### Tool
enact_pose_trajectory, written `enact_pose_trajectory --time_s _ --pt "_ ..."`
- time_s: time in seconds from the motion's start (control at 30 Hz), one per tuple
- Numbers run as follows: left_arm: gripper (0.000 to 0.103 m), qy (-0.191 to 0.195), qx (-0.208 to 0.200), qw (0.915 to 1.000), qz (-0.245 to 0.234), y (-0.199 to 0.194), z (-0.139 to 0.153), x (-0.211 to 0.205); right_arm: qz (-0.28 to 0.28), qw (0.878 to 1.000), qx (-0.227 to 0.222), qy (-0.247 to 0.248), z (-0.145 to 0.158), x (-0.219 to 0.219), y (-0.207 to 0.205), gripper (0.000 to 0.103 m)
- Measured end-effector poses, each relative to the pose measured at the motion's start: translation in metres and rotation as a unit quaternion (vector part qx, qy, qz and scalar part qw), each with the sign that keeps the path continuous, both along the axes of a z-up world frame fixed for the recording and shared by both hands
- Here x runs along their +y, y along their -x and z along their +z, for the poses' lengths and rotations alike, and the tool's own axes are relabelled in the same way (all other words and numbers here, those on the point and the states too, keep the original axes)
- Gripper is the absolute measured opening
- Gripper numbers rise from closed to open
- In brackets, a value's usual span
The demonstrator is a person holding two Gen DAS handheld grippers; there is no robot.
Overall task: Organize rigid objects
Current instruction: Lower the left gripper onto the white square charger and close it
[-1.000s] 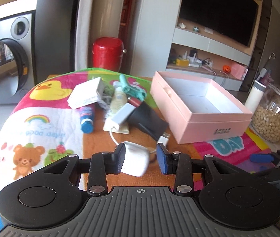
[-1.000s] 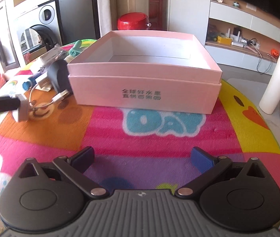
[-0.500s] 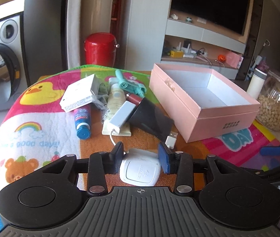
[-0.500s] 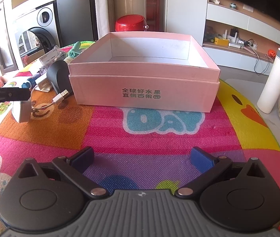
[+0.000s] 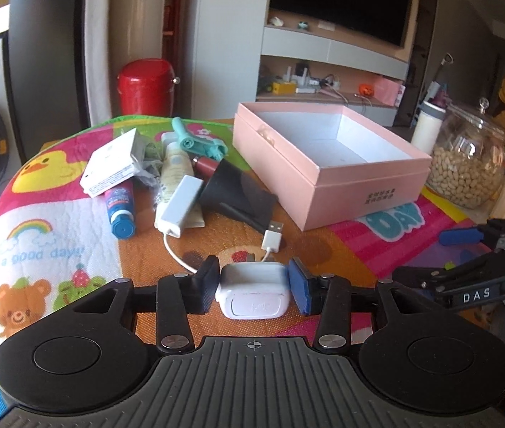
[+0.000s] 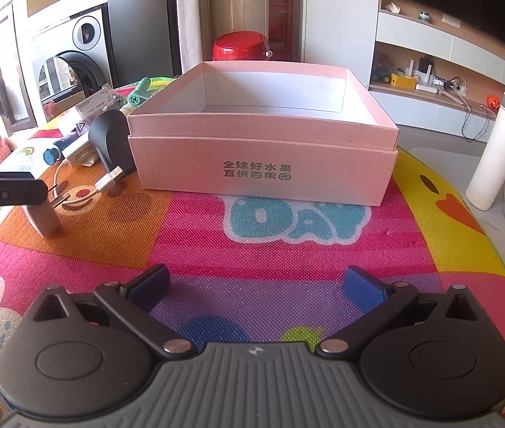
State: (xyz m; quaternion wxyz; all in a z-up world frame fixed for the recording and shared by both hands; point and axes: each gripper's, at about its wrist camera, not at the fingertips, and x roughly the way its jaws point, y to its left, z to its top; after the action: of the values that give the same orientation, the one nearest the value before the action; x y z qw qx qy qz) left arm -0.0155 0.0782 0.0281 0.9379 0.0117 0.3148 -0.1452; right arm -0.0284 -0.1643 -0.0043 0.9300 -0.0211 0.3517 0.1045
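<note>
A bright cartoon-printed mat point(image 6: 288, 249) is covering the table and filling most of both views. On it, the open pink box point(image 6: 263, 164) is sitting in the upper middle of the right wrist view and at centre right of the left wrist view, its white inside showing bare. To the box's left, in the middle of the left wrist view, a pile of small things is lying together: a black cone-shaped piece point(image 5: 238, 192), a white carton point(image 5: 113, 167), a cream tube point(image 5: 176, 167), a blue-capped tube point(image 5: 120, 210), a teal tool point(image 5: 199, 139) and a white adapter point(image 5: 179, 207) with its cable and USB plug point(image 5: 273, 236). At lower centre of that view the left gripper point(image 5: 252, 285) is opening its jaws, with the white charger point(image 5: 252, 290) lying between them on the mat, a thin gap showing at each pad. At the bottom of the right wrist view, the right gripper point(image 6: 256, 285) is hovering over the mat, spread wide with nothing between its fingers.
</note>
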Motion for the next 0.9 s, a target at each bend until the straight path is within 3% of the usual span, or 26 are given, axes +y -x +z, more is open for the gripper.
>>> enact_pose_trajectory --time_s 0.1,0.4,0.5,0.57,0.67,0.77,0.83,0.9 --pt "0.05 -0.03 -0.004 0.9994 -0.019 0.006 -0.002 -0.008 0.0 1.0 0.0 0.0 0.0 0.0 0.0 0.103" --pt "0.055 -0.037 0.006 0.9992 0.011 -0.004 -0.01 -0.011 0.0 1.0 0.0 0.0 0.0 0.0 0.0 0.103" --pt "0.055 -0.002 0.047 0.9989 0.004 -0.015 -0.018 -0.009 0.001 1.0 0.0 0.0 0.0 0.0 0.0 0.103" --pt "0.053 0.015 0.036 0.9992 0.009 -0.015 -0.017 -0.005 0.001 1.0 -0.002 0.0 0.001 0.0 0.002 0.102" --pt "0.053 0.038 0.028 0.9988 0.014 -0.013 -0.015 0.005 0.009 1.0 -0.01 0.007 0.007 0.003 0.005 0.091" --pt "0.053 0.05 0.024 0.9982 0.022 -0.005 -0.007 0.024 0.029 0.998 -0.052 0.02 0.031 0.017 0.004 0.089" --pt "0.053 0.056 0.011 0.9975 0.042 0.003 -0.001 0.043 0.047 0.994 -0.1 0.025 0.056 0.035 -0.003 0.089" --pt "0.053 0.063 0.001 0.9954 0.073 0.01 0.005 0.067 0.077 0.99 -0.119 0.019 0.078 0.061 -0.022 0.089"
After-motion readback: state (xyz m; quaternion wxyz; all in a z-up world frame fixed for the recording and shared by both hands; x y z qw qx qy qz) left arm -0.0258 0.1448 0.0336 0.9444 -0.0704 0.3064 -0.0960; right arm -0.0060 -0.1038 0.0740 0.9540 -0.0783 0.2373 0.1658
